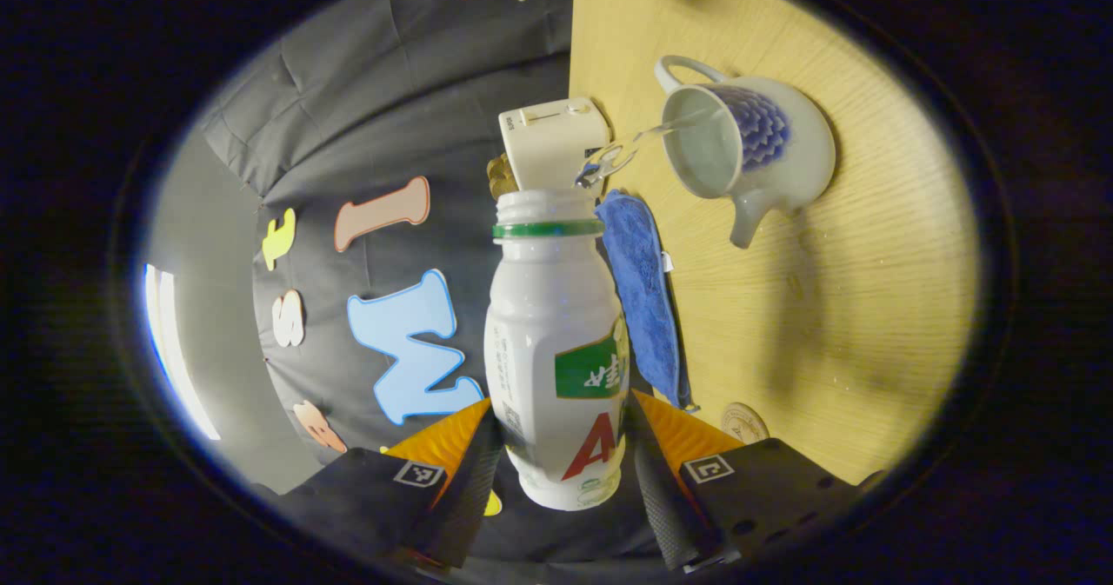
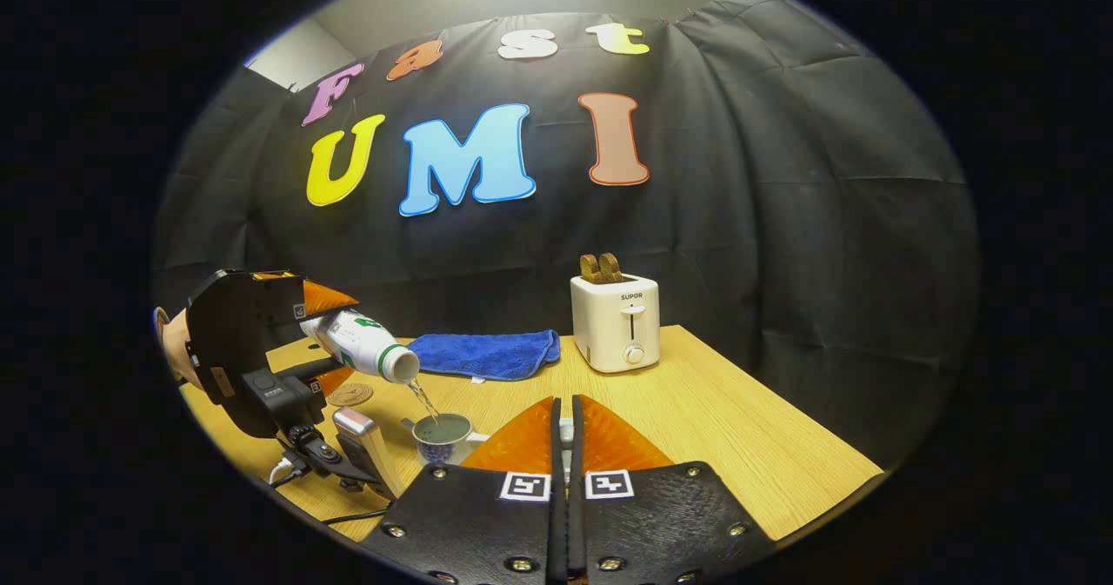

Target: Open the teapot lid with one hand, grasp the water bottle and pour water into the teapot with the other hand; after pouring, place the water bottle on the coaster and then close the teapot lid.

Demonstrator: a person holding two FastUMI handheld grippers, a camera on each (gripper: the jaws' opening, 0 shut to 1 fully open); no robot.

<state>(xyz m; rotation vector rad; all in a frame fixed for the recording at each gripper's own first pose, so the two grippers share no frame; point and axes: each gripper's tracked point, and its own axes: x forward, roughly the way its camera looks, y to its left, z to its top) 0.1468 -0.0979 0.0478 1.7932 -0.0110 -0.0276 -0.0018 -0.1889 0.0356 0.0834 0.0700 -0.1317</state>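
A glossy glazed teapot (image 1: 748,146), a smooth plastic water bottle (image 1: 556,350), a fluffy cloth (image 1: 643,298) and a matt wood-grain table (image 1: 826,324) are seen.

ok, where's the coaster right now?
In the right gripper view the coaster lies bare on the table at the left, under the tilted water bottle, just behind the teapot, near the blue cloth.

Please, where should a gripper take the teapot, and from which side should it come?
Probably by the loop handle, coming from the side opposite the spout. The teapot body is wide and round, likely too broad for the jaws; the handle is thin and stands clear of it.
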